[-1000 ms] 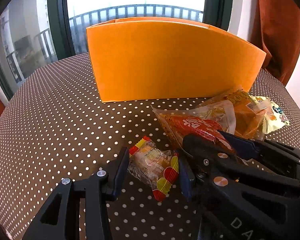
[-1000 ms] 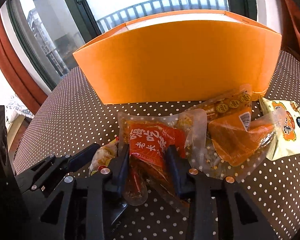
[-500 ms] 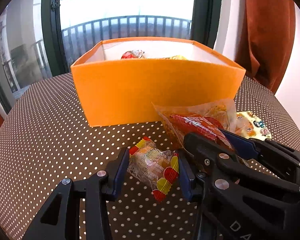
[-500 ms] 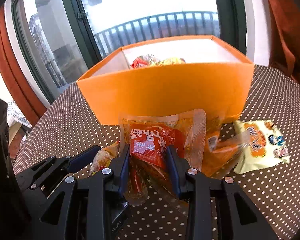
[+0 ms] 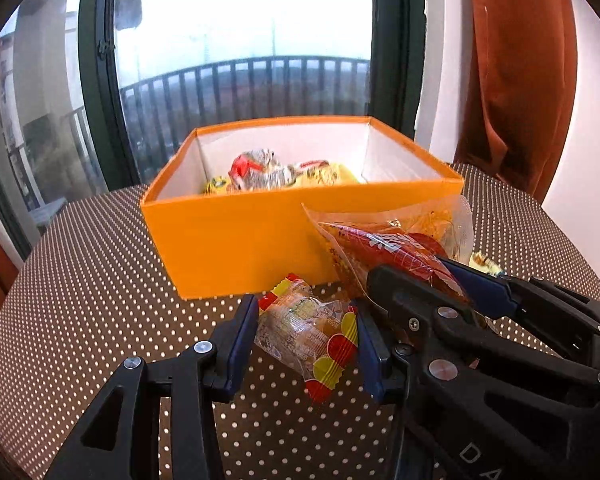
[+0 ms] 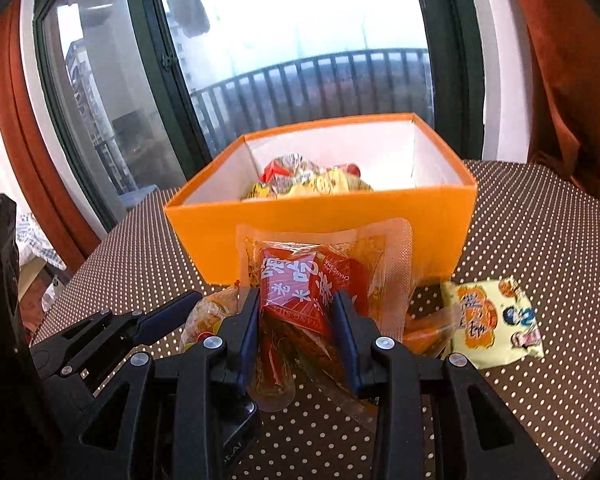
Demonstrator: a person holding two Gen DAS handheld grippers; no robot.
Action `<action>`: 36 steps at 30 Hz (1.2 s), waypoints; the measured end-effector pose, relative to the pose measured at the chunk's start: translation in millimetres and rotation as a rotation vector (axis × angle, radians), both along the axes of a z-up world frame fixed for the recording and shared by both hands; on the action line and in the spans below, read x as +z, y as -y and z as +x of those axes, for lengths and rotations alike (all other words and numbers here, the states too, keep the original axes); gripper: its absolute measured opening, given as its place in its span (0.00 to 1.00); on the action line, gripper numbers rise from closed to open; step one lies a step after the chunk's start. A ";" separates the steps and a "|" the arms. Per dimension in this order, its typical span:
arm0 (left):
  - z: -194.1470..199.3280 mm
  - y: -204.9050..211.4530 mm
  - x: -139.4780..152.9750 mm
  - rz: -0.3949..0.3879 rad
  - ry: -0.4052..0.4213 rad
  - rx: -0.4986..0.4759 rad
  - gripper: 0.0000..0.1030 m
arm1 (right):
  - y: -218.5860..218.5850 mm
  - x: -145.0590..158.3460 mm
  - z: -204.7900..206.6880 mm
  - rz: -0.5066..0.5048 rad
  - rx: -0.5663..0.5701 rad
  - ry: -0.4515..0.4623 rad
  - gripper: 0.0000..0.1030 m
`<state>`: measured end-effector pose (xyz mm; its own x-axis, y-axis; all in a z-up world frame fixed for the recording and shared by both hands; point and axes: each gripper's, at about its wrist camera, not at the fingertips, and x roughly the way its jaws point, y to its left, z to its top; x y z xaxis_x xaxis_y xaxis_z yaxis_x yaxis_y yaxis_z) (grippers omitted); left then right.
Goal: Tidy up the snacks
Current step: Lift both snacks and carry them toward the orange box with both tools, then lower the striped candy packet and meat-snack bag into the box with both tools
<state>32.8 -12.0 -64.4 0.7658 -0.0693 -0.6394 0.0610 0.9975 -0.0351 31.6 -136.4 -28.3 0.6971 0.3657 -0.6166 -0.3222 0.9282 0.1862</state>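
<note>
The orange cardboard box (image 5: 236,248) stood open on the brown polka-dot tablecloth (image 5: 80,280), in front of the balcony window (image 5: 240,40), and served as the landmark for everything else. Inside it, against its white inner walls, lay a heap of wrapped snacks (image 5: 276,172) in silver, red and yellow wrappers. On the near side of the box, the left gripper (image 5: 306,340) was clamped on a small clear candy packet (image 5: 308,332) with red and yellow scalloped ends; both blue pads pressed the packet's sides, and it hung clear of the cloth, lower than the box's rim. Just to the right of that, also on the near side of the box, the right gripper (image 6: 296,336) was closed on a clear vacuum pouch with a red label (image 6: 312,280) printed in white characters; the pouch stood upright between the 2 pads, its top edge overlapping the box's front wall in the right wrist view. The 2 grippers sat close together, side by side. Near the box's front right corner, a pale yellow cartoon-printed snack bag (image 6: 492,320) lay flat on the cloth, with an orange packet (image 6: 424,328) partly hidden between it and the held pouch. A rust-coloured curtain (image 5: 520,72) hung beyond the box to its right.
</note>
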 end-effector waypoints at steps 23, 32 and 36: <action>38.4 3.5 54.9 0.002 0.138 0.005 0.45 | 3.6 57.9 27.3 0.039 -0.017 0.132 0.37; 72.1 -10.9 84.3 0.009 0.191 0.071 0.45 | -9.1 84.2 66.0 0.052 0.029 0.184 0.37; 93.6 -15.7 92.8 0.011 0.181 0.096 0.45 | -13.0 92.2 89.4 0.055 0.048 0.180 0.37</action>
